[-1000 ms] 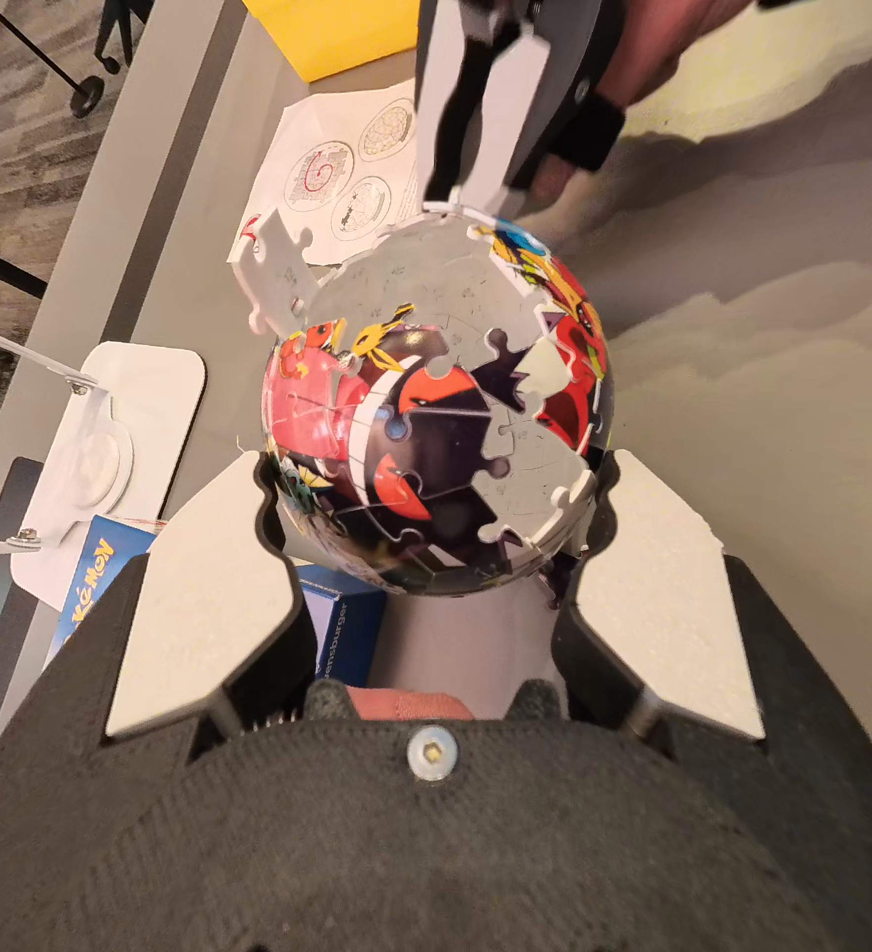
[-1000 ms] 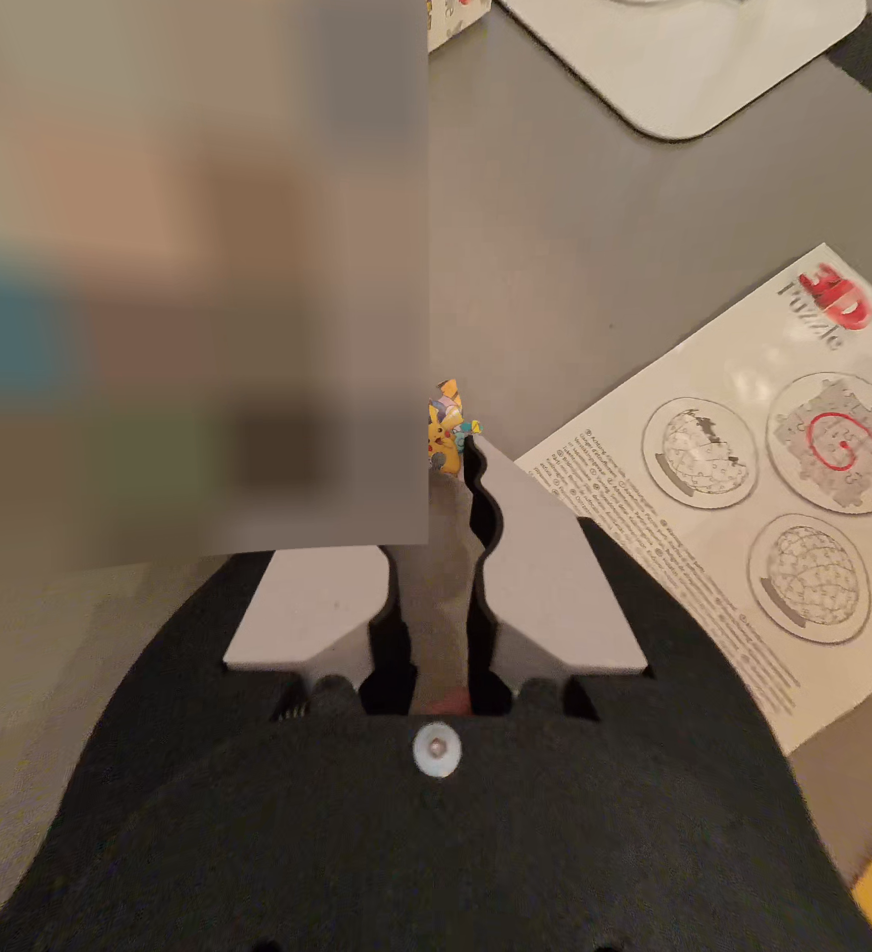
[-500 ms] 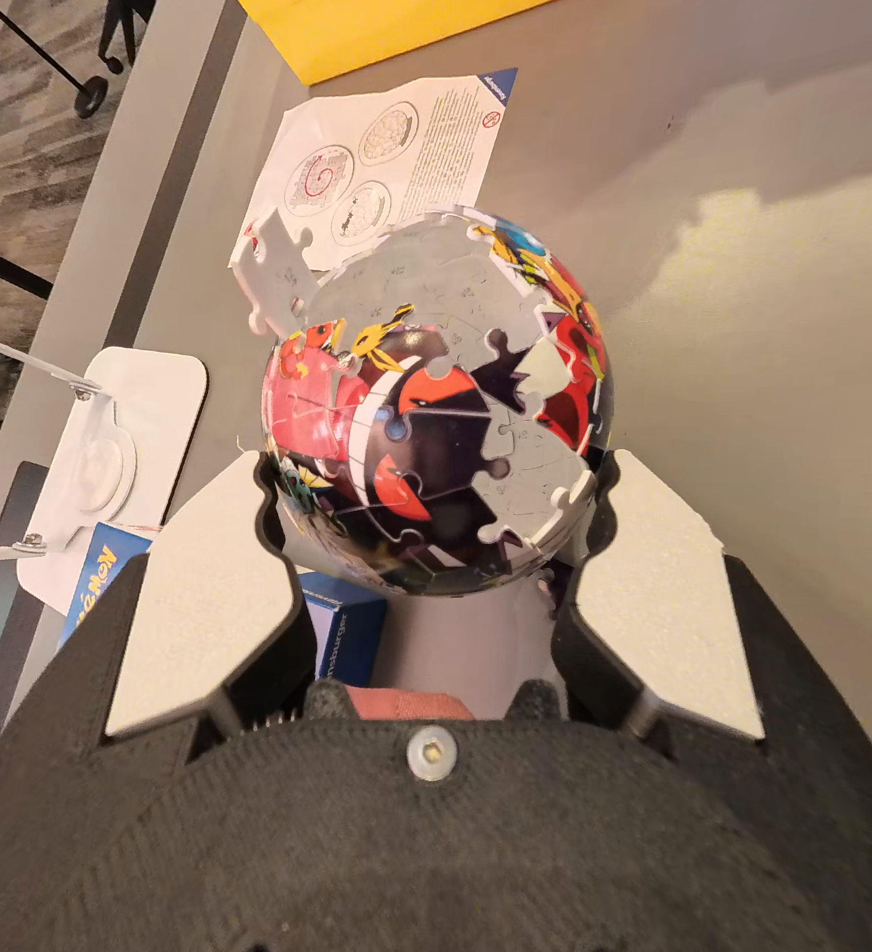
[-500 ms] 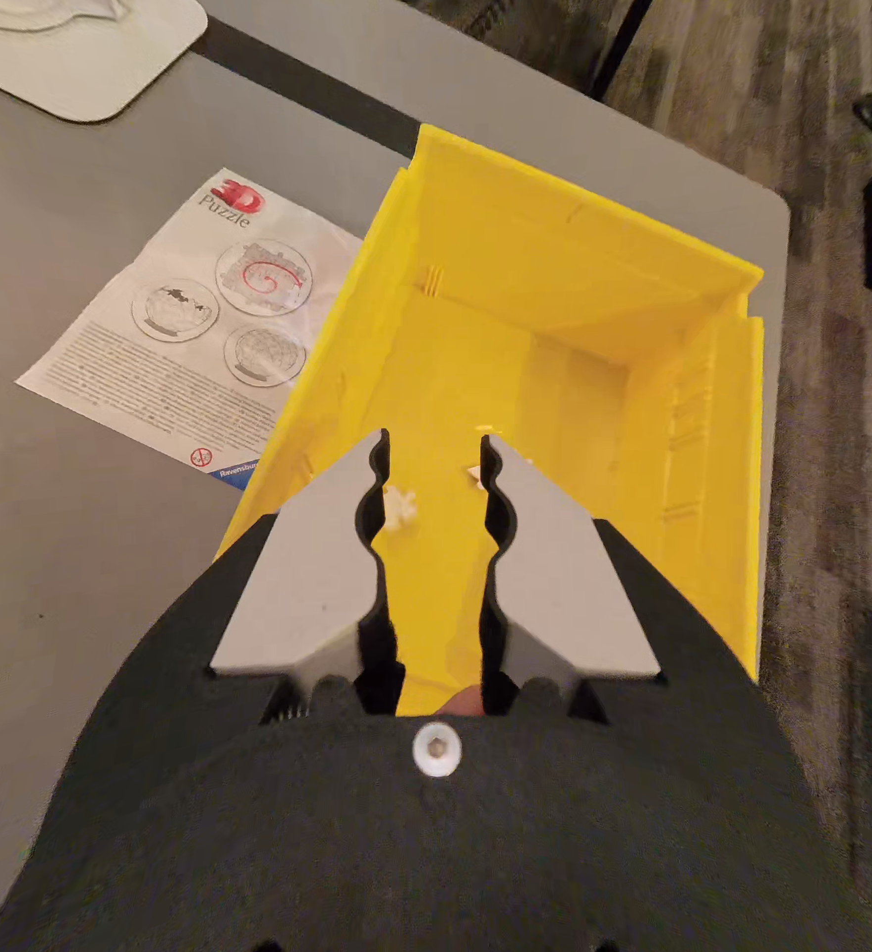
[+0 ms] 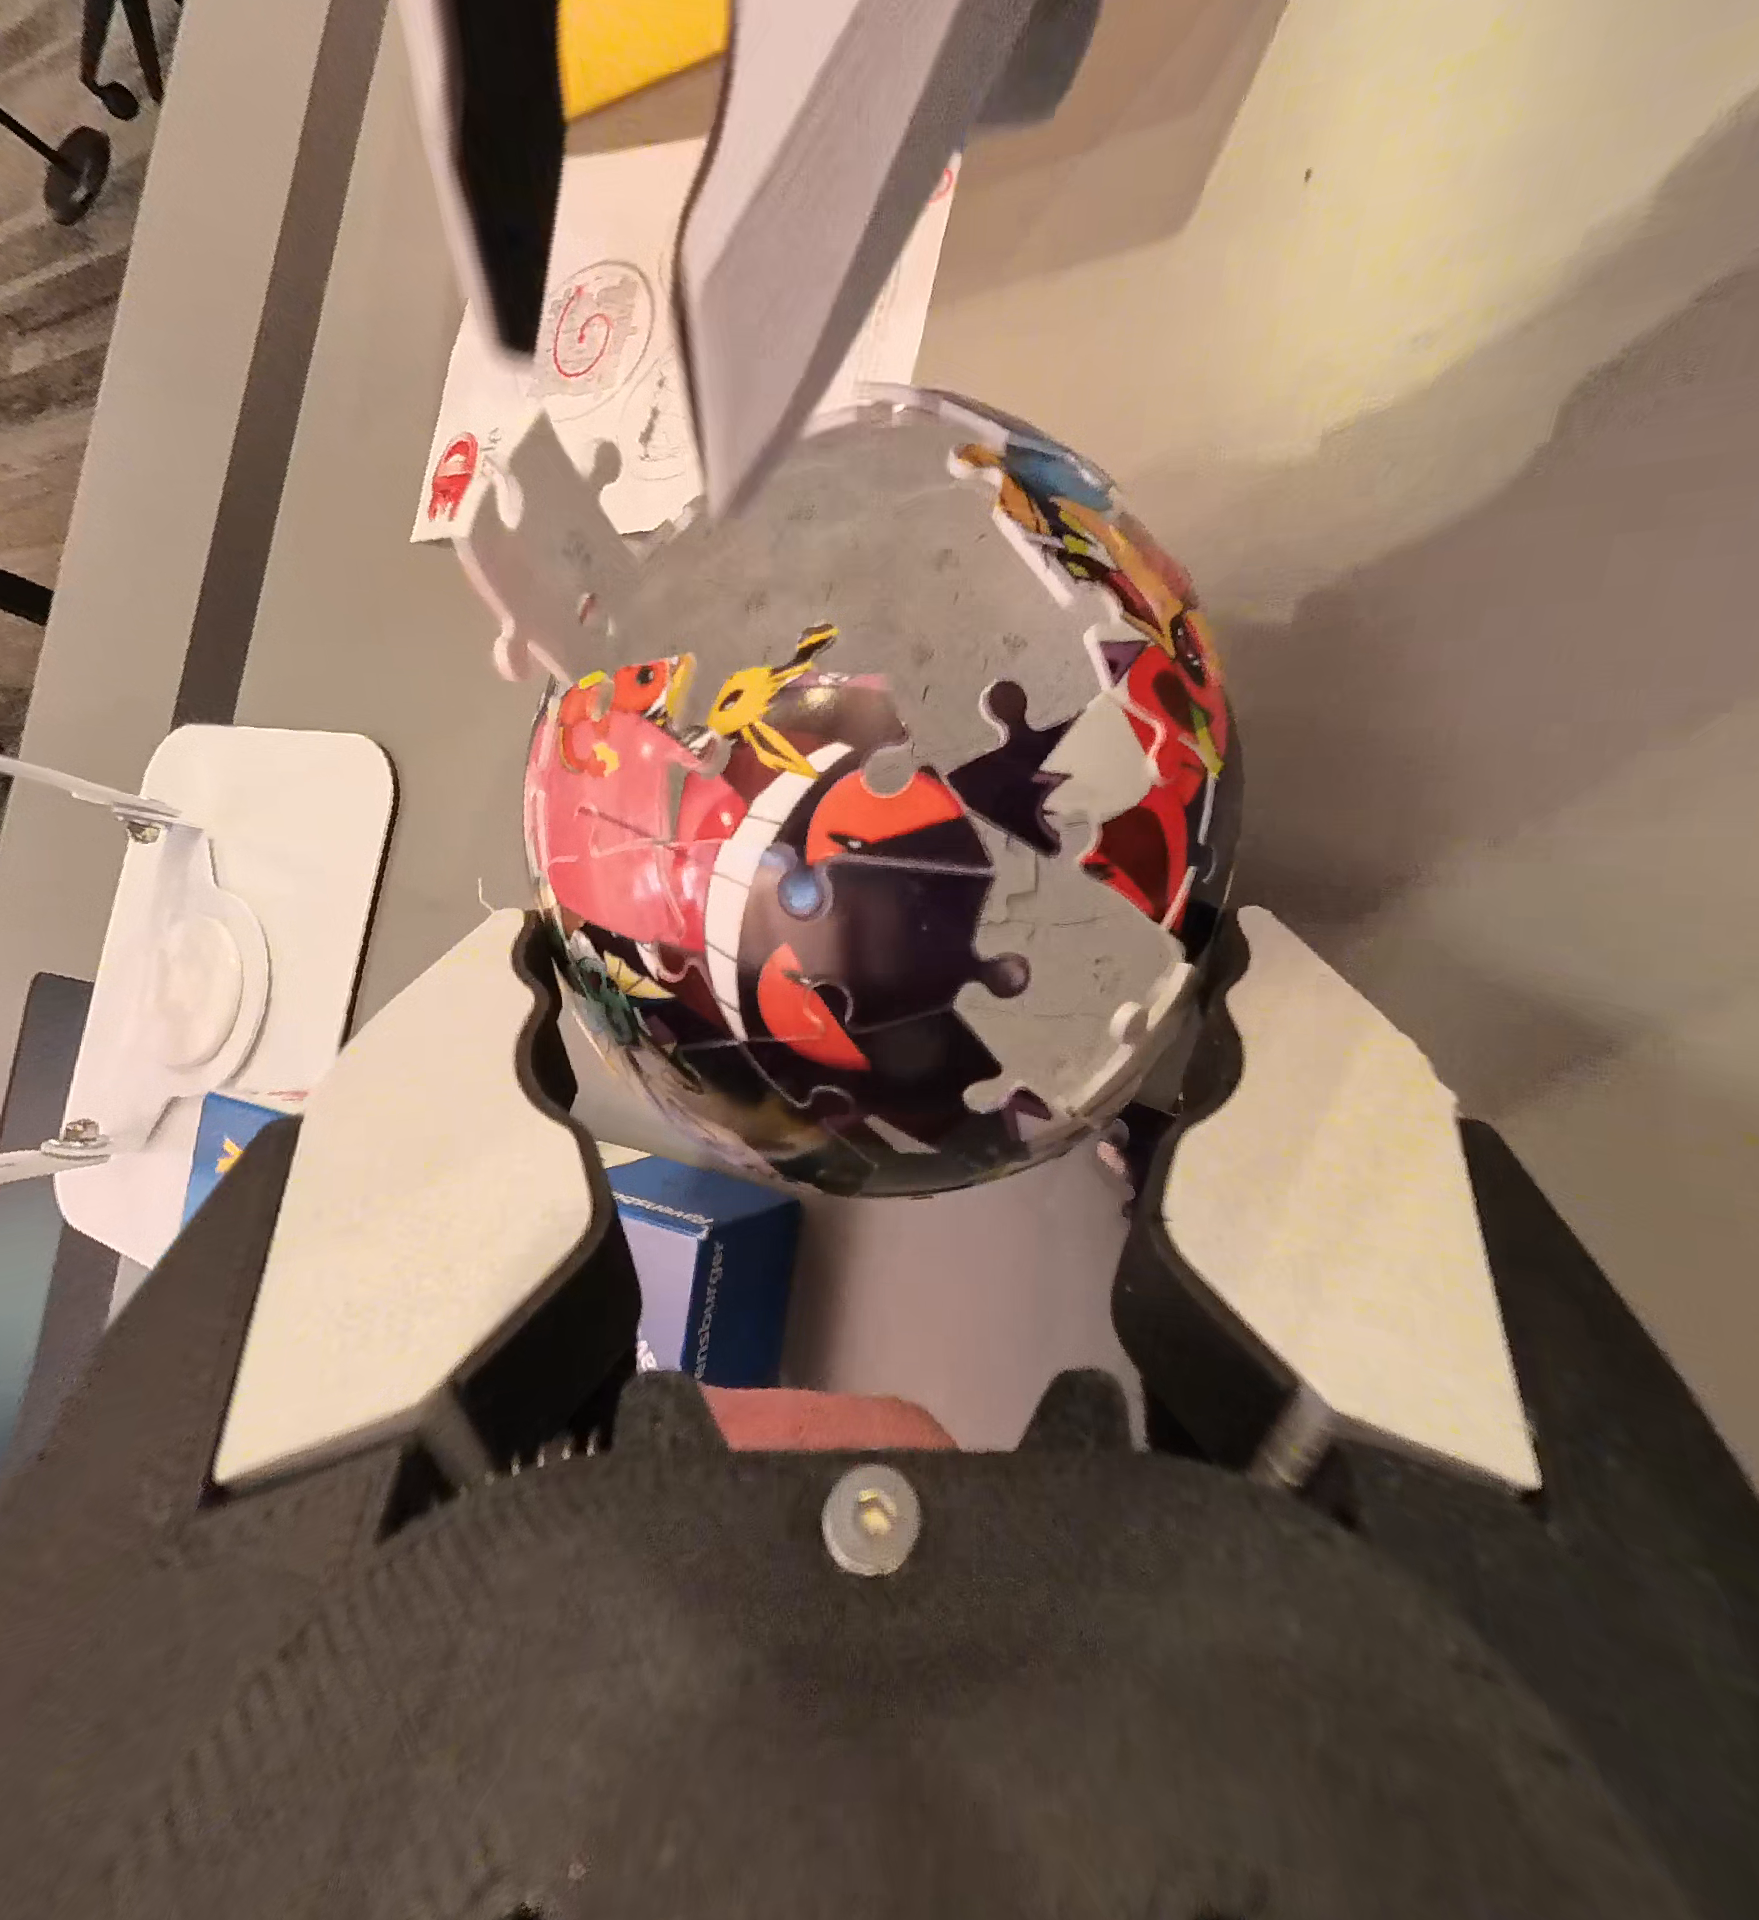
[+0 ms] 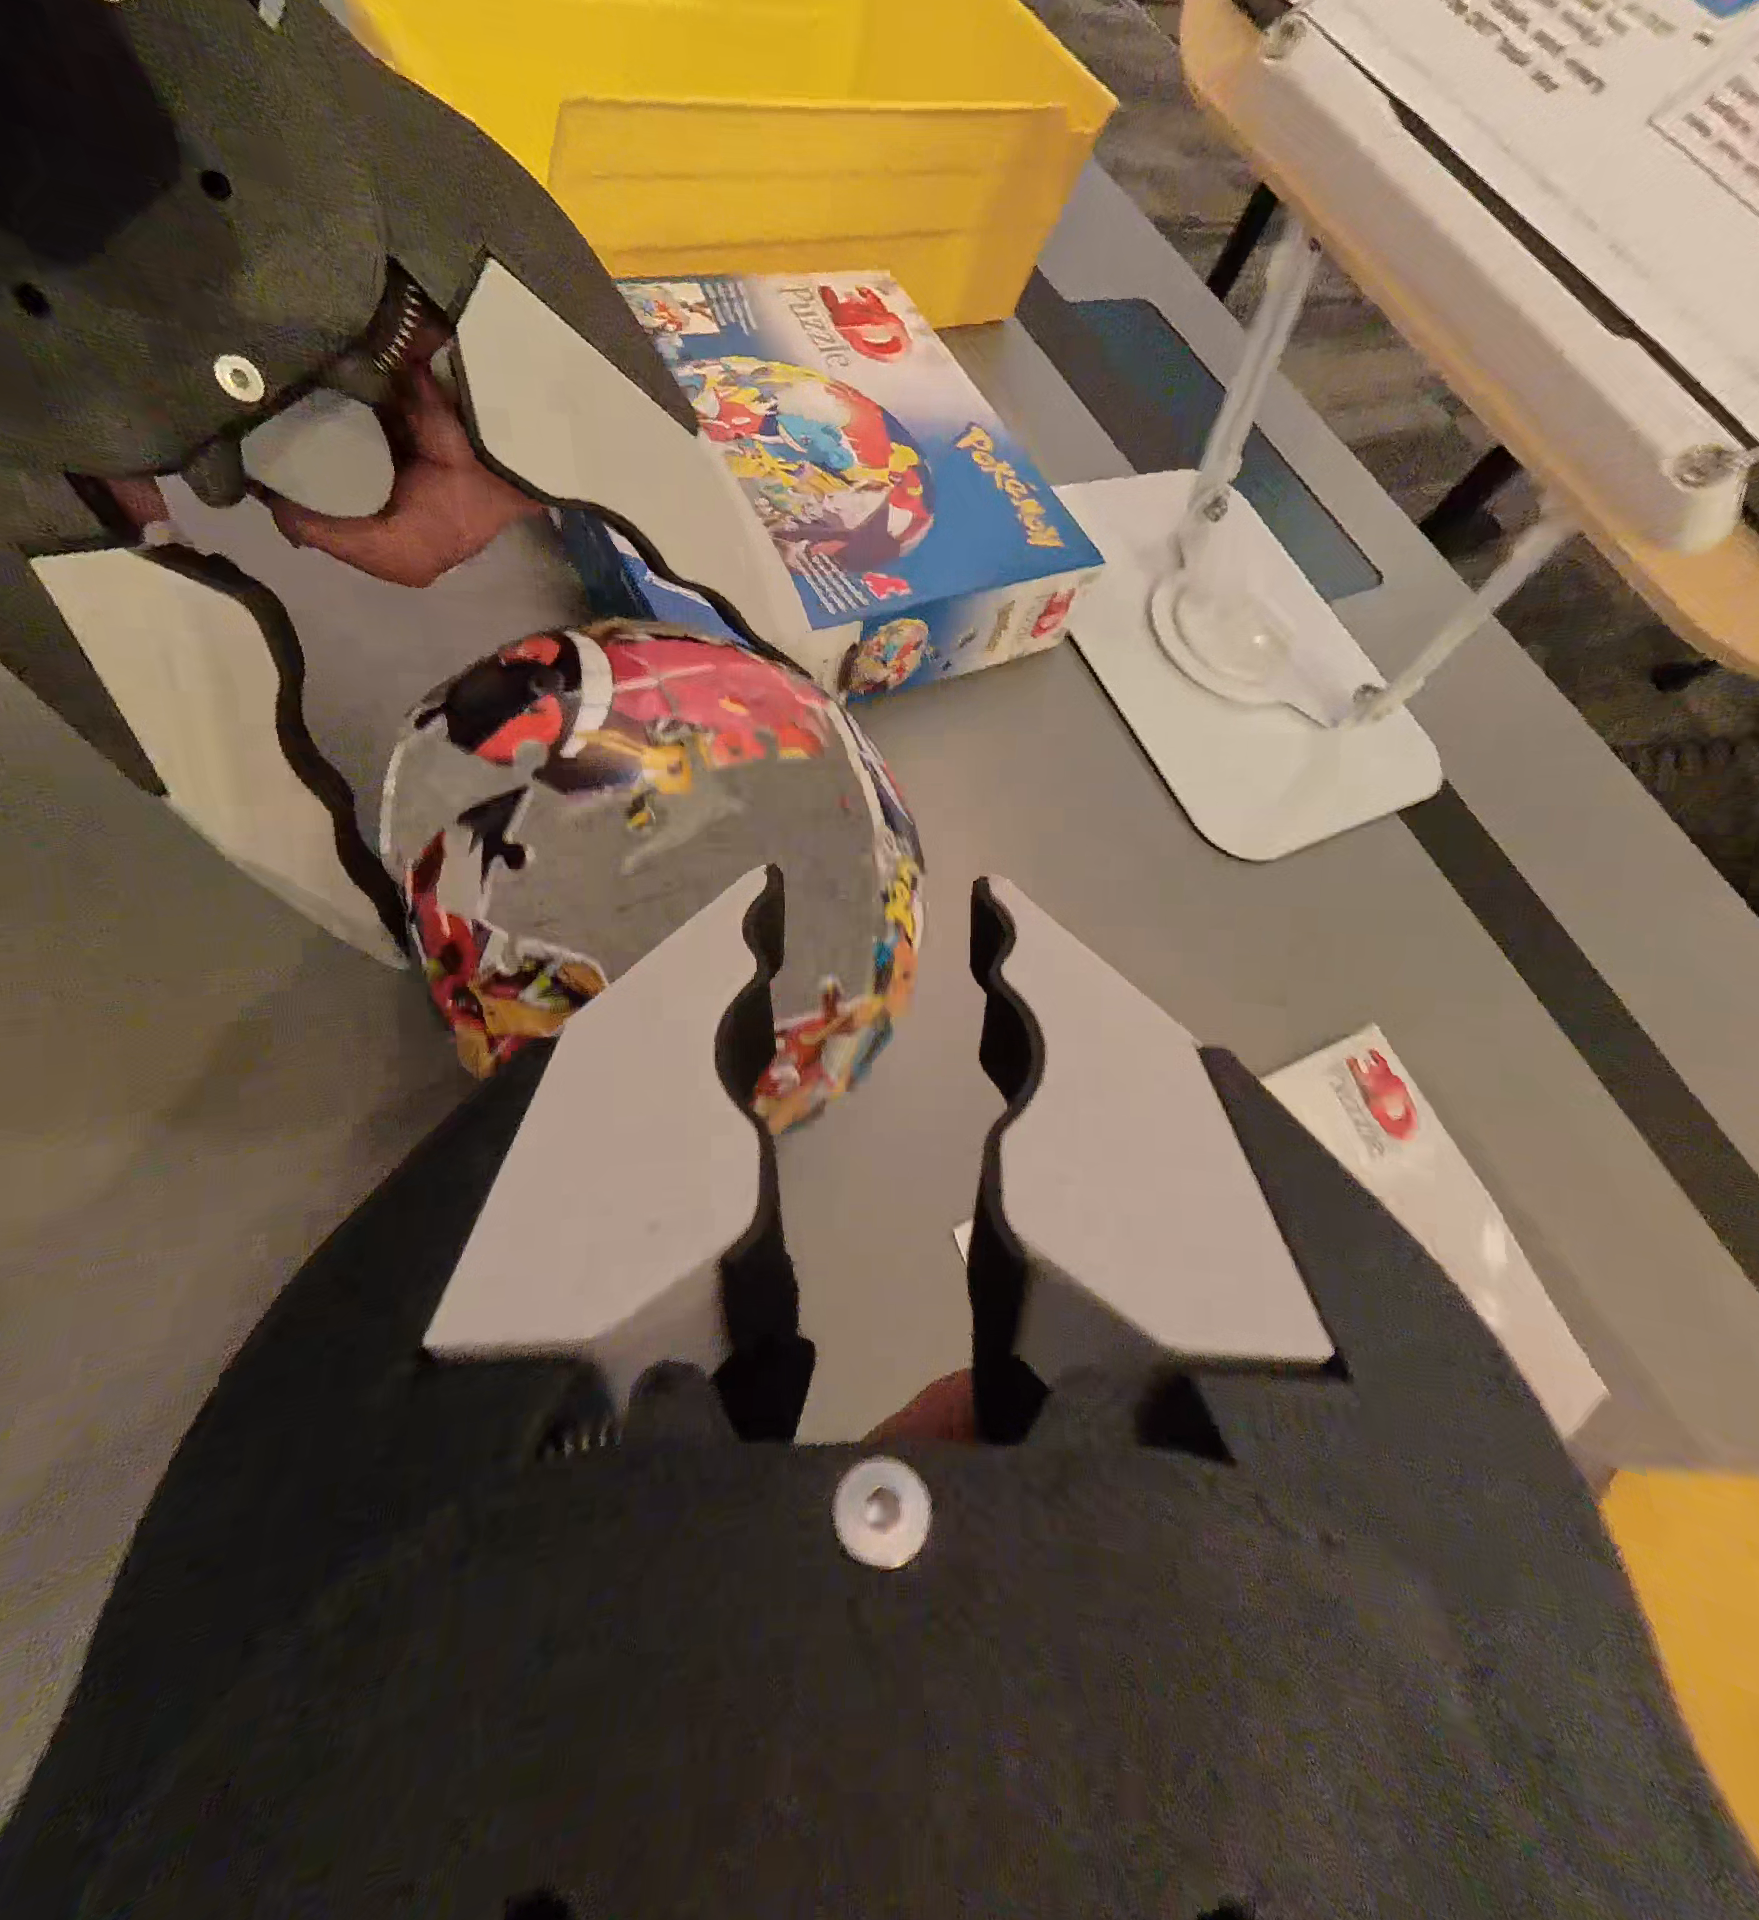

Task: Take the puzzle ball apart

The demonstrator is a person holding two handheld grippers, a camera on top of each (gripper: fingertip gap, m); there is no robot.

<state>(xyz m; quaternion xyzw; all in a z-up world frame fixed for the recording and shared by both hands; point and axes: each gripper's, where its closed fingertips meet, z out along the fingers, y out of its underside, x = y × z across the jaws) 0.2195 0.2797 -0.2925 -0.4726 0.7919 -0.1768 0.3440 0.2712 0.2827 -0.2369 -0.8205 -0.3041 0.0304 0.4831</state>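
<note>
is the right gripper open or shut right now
Open: the right gripper shows a clear gap between its fingertips, nothing held, poised beside the puzzle ball.

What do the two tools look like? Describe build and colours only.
Both match. The left tool and right tool each have a rough black body with a silver screw at its centre and two pale grey wedge-shaped fingers with wavy black inner edges. A small coil spring shows on the left tool.
</note>
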